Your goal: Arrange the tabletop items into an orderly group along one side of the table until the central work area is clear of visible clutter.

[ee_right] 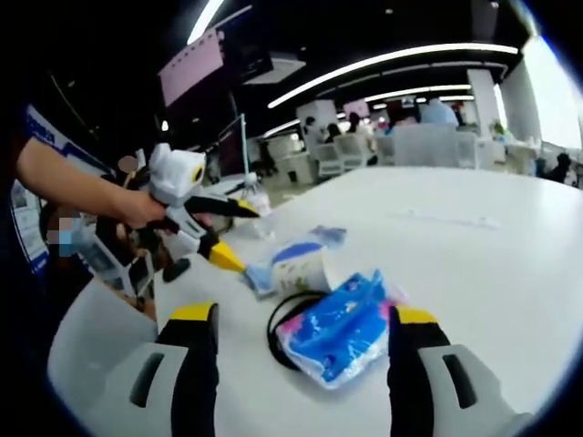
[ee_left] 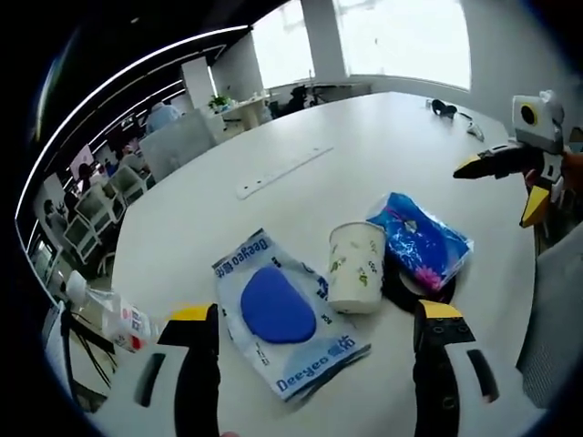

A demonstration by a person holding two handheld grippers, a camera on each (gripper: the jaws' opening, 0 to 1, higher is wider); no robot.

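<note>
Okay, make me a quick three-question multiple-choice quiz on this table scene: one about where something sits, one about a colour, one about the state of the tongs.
1. Where does the paper cup stand?
A. Between the wipes pack and the blue tissue pack
B. On top of the wipes pack
C. At the far edge of the table

2. What colour is the lid flap on the wipes pack?
A. Red
B. Blue
C. Green

3. How do the left tongs stand?
A. Shut on the cup
B. Shut on the tissue pack
C. Open, holding nothing

Answers: 1 A, in the left gripper view the cup is upright with the wipes pack on one side and the tissue pack on the other. 2 B, the rounded flap is solid blue. 3 C, the jaws are spread wide apart with nothing gripped between them.
</note>
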